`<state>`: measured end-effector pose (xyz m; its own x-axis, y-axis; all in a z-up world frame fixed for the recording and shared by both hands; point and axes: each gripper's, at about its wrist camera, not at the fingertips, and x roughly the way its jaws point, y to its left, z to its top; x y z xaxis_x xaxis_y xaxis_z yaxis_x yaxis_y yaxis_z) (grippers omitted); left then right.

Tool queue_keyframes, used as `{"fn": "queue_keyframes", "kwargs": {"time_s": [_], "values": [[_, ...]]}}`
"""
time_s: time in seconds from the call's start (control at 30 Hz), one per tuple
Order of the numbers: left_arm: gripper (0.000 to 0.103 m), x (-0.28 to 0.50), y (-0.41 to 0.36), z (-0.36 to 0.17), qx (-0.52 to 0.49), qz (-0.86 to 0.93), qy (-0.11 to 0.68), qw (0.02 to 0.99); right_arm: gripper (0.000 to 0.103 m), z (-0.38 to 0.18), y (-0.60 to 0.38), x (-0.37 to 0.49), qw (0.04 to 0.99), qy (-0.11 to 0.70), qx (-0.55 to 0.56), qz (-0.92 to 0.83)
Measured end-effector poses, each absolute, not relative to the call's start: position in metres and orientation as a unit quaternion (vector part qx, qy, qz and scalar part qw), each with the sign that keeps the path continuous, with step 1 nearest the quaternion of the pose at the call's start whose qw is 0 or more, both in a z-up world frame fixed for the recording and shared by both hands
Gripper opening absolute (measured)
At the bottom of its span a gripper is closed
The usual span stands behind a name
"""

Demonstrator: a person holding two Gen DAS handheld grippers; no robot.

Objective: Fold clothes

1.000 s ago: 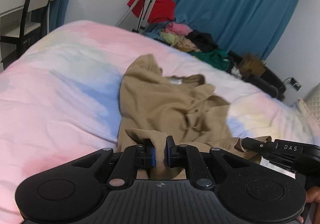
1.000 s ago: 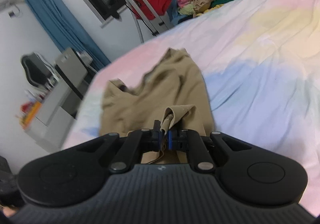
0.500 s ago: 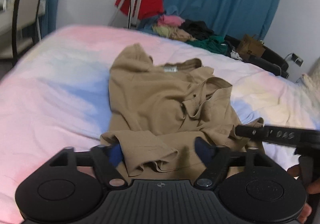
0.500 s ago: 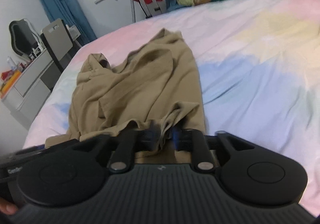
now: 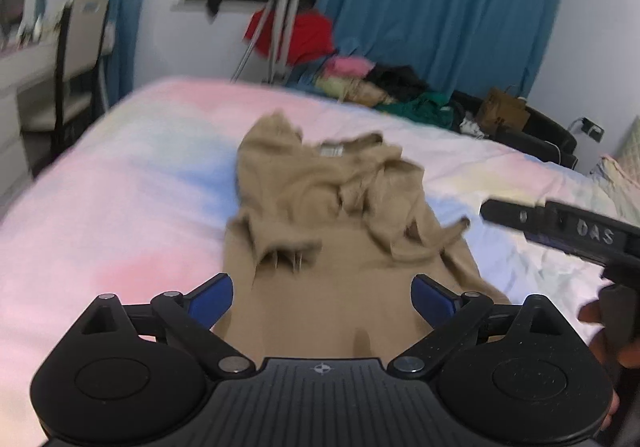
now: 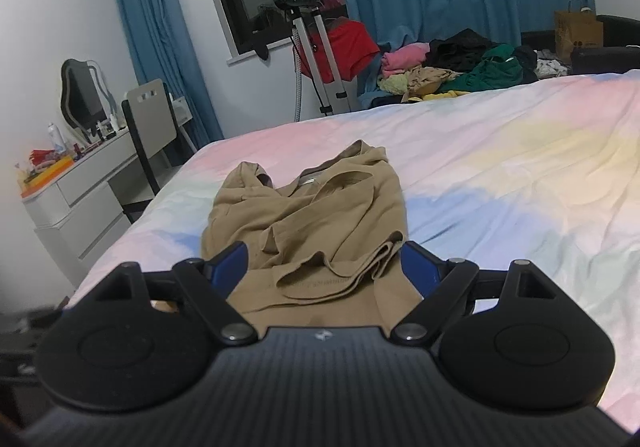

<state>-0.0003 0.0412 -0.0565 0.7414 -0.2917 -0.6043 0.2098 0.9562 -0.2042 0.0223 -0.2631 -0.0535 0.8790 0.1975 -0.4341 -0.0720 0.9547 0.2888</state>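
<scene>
A tan shirt (image 5: pixel 336 215) lies rumpled on the pastel bedspread (image 5: pixel 120 207), its hem folded up over the body. My left gripper (image 5: pixel 322 293) hovers over the near part of the shirt, its jaws still opening wide, blue pads clear of the cloth. In the right wrist view the same tan shirt (image 6: pixel 312 215) lies ahead, a folded hem edge between the spread fingers of my right gripper (image 6: pixel 324 267), whose jaws are opening too and press on nothing. The right gripper's black body (image 5: pixel 560 227) shows at the right of the left wrist view, with a hand below it.
A heap of clothes (image 6: pixel 448 67) lies past the bed's far edge. A metal stand with a red garment (image 6: pixel 340 47) is near the window. A white desk (image 6: pixel 72 183) and chair (image 6: pixel 152 127) stand at the left. Blue curtains (image 5: pixel 440 7) cover the back wall.
Both grippers were shut on the shirt's hem; both have let it go, opened wide and drawn back and up. The hem now lies folded on the shirt.
</scene>
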Motion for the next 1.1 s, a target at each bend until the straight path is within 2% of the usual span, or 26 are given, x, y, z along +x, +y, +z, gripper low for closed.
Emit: {"fn": "queue_keyframes", "kwargs": {"time_s": [0.43, 0.6, 0.7, 0.83, 1.0, 1.07, 1.1], "values": [[0.097, -0.038, 0.09, -0.098, -0.274, -0.139, 0.461, 0.832, 0.085, -0.053, -0.262, 0.011, 0.966, 0.221, 0.124, 0.046], [0.097, -0.026, 0.094, -0.122, -0.33, -0.13, 0.482, 0.801, 0.085, -0.054, -0.263, 0.009, 0.961, 0.231, 0.142, 0.051], [0.097, -0.022, 0.097, -0.128, -0.359, -0.12, 0.464, 0.801, 0.085, -0.057, -0.267, 0.01, 0.954, 0.244, 0.166, 0.051], [0.081, -0.021, 0.105, -0.13, -0.398, -0.108, 0.424, 0.807, 0.085, -0.061, -0.276, 0.005, 0.938, 0.265, 0.216, 0.057], [0.078, -0.025, 0.115, -0.137, -0.448, -0.11, 0.41, 0.787, 0.085, -0.068, -0.292, -0.009, 0.895, 0.291, 0.326, 0.092], [0.061, -0.024, 0.112, -0.143, -0.438, -0.092, 0.429, 0.785, 0.085, -0.073, -0.293, -0.014, 0.878, 0.302, 0.358, 0.101], [0.06, -0.025, 0.113, -0.144, -0.443, -0.088, 0.426, 0.784, 0.086, -0.077, -0.29, -0.017, 0.869, 0.311, 0.369, 0.107]]}}
